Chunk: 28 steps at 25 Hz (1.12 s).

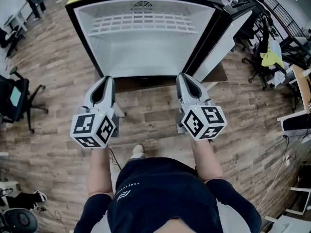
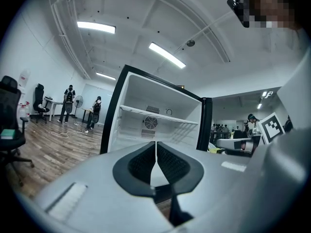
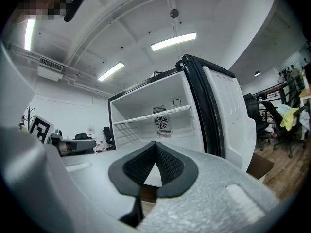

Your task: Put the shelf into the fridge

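A white fridge (image 1: 146,62) stands open in front of me, its door (image 1: 224,39) swung out to the right. A white wire shelf (image 1: 143,23) lies level across the upper part of its inside, and shows too in the left gripper view as the shelf (image 2: 160,115) and in the right gripper view as the shelf (image 3: 155,114). My left gripper (image 1: 108,77) and right gripper (image 1: 181,74) hang side by side just short of the fridge's lower front edge. Both are shut with nothing between their pads, as the left gripper (image 2: 155,142) and the right gripper (image 3: 155,143) show close up.
Wooden floor lies all around. A black office chair (image 1: 17,98) stands at the left, more chairs and desks (image 1: 265,57) at the right. A cardboard box (image 1: 217,74) sits by the door's foot. Two people (image 2: 68,103) stand far off at the left.
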Tool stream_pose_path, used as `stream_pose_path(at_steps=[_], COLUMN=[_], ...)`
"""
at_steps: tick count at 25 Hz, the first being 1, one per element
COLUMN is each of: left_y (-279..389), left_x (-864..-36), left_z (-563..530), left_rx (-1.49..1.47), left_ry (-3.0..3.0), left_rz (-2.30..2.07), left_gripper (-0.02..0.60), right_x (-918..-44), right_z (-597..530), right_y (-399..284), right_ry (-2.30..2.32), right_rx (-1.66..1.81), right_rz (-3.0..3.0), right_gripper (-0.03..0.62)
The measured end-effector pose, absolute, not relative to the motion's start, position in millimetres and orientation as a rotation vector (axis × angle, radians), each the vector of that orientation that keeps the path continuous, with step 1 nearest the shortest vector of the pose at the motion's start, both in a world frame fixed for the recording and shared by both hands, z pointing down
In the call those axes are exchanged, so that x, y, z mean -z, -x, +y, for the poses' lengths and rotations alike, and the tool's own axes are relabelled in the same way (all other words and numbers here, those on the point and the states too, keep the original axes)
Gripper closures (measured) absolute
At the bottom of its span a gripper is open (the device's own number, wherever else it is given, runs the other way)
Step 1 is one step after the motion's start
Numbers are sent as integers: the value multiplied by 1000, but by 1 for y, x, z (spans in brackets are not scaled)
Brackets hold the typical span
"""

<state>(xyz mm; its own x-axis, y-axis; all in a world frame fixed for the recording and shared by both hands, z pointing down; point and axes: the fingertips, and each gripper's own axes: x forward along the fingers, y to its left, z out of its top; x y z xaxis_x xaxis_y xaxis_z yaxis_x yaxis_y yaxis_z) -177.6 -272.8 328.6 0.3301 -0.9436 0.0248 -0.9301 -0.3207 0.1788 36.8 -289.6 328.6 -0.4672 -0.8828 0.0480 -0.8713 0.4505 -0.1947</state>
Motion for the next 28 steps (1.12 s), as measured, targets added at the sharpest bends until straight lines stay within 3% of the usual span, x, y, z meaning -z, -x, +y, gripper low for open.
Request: stream_pose_path(at_steps=[28], left_y=[177], left_x=[-332], left_z=[-267], left_rx=[91], left_ry=[-2418], left_rz=[-1719], left_gripper=[572], right_x=[-334], right_z=[-286], right_y=[-37], right_ry=[1582], right_rx=[314], right_rz=[2631], right_gripper=[592])
